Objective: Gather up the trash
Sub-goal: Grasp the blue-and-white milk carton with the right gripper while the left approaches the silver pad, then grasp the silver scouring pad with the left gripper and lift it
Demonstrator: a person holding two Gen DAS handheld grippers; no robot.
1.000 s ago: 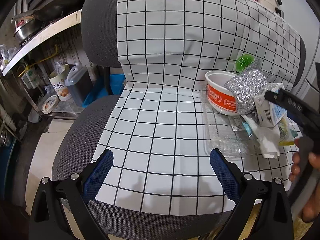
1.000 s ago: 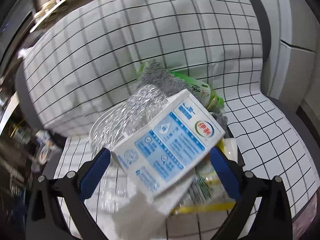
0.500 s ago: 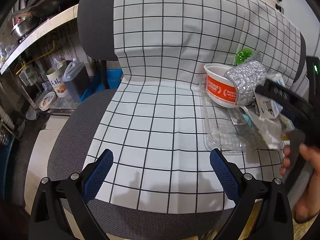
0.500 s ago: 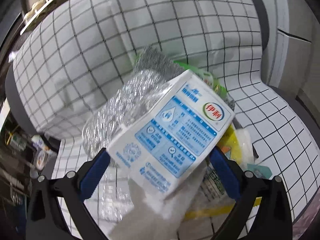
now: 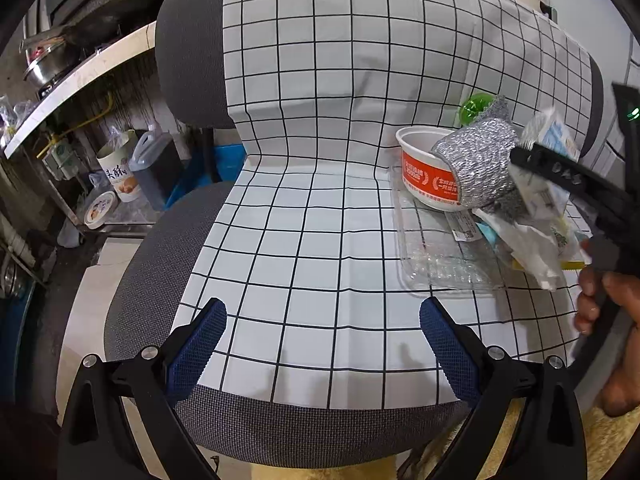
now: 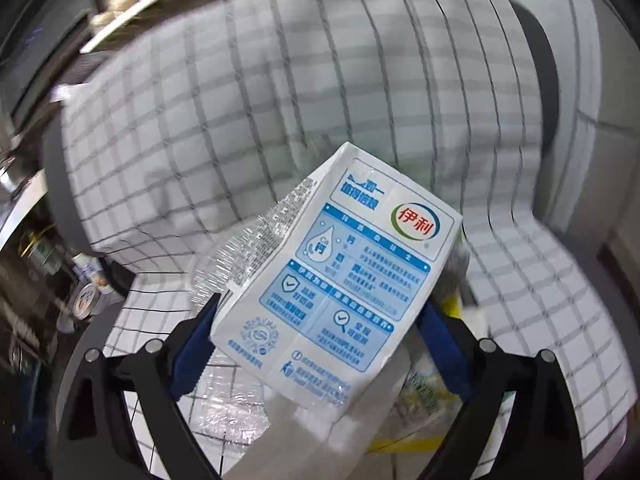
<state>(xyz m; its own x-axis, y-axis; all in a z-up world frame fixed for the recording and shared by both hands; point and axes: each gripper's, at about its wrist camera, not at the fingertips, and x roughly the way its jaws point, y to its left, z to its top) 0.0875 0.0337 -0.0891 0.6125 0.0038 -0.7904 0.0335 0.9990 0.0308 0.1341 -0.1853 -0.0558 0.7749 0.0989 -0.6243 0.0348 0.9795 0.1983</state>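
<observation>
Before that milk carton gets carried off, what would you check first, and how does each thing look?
1. Right gripper shut on the milk carton: ok.
2. Carton lifted off the pile: ok.
3. White tissue under the carton, loose or caught: cannot tell.
4. Left gripper open and empty: ok.
5. Red bowl and foil wrapper resting on the chair: ok.
6. Trash bin in sight: not ok.

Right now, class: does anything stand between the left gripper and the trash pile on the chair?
Nothing visible does. The left gripper is open over bare checked cloth; the trash pile lies ahead to its right, where the right gripper holds the milk carton.
</observation>
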